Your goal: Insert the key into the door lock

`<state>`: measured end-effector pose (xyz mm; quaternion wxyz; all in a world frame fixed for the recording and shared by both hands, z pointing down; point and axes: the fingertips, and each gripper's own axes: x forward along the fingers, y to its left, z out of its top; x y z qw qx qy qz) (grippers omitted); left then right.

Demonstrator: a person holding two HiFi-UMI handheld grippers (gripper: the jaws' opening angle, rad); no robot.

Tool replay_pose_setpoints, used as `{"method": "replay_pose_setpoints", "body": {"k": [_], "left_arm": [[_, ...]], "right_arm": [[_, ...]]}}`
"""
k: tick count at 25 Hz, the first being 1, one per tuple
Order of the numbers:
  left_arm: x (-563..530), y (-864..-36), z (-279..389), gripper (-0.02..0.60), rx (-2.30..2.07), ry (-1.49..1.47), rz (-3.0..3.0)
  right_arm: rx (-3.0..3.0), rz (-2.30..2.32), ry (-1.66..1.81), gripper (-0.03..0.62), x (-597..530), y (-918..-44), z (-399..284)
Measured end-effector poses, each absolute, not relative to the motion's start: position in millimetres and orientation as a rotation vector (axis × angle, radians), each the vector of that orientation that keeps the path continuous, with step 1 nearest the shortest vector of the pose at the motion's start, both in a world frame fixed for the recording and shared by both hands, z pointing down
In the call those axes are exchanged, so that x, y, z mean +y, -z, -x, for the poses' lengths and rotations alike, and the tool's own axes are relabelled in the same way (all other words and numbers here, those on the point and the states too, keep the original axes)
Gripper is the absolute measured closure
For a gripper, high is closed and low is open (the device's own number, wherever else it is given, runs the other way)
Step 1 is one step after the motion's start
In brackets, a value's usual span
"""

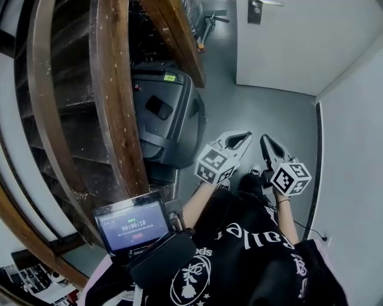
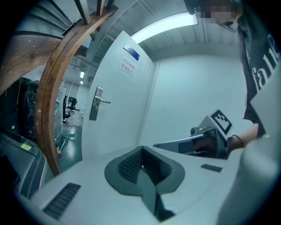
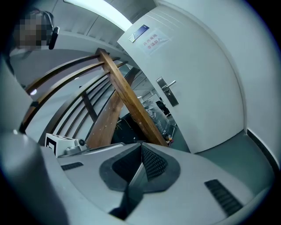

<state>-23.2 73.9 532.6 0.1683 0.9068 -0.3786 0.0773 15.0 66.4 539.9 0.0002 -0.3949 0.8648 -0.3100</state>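
Holding left gripper [image 1: 245,138] and right gripper [image 1: 265,142] side by side above the floor [image 1: 257,107], both pairs of jaws pressed together. Facing the door [image 1: 299,42], lock [image 1: 254,11] well apart ahead, right of the stair rail [image 1: 116,89].

This looks like a hallway in an office building. A white door [image 1: 281,42] carries a metal lever handle [image 2: 97,103], with a paper notice [image 2: 127,68] above it. A wooden staircase [image 1: 114,89] rises left of the door over a grey floor [image 1: 263,113]. A strip light [image 2: 162,26] runs overhead, and office chairs [image 2: 68,107] show past the door's left edge.
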Motion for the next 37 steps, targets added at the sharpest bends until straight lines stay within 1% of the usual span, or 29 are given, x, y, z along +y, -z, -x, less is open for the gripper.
{"method": "replay_pose_setpoints", "body": {"k": [5,16,22,37], "left_arm": [[105.6,-536.2,46.5,0.577,-1.039,-0.206,-2.576],[130.2,-518.1,31.5,0.577,-1.031,-0.158,-2.615],[141.0,-512.2,0.8,0.577,-1.056,-0.146,-2.598],[192.8,-514.7,-101.5,0.577,-1.065,-0.184,-2.573]], "right_arm": [[2.720,1.276,0.991,0.576,109.5,-543.8,10.1],[2.762,1.231,0.948,0.576,137.2,-528.0,6.6],[2.798,1.198,0.944,0.576,152.2,-522.9,-21.4],[2.799,1.172,0.960,0.576,198.6,-524.7,-122.8]]}}
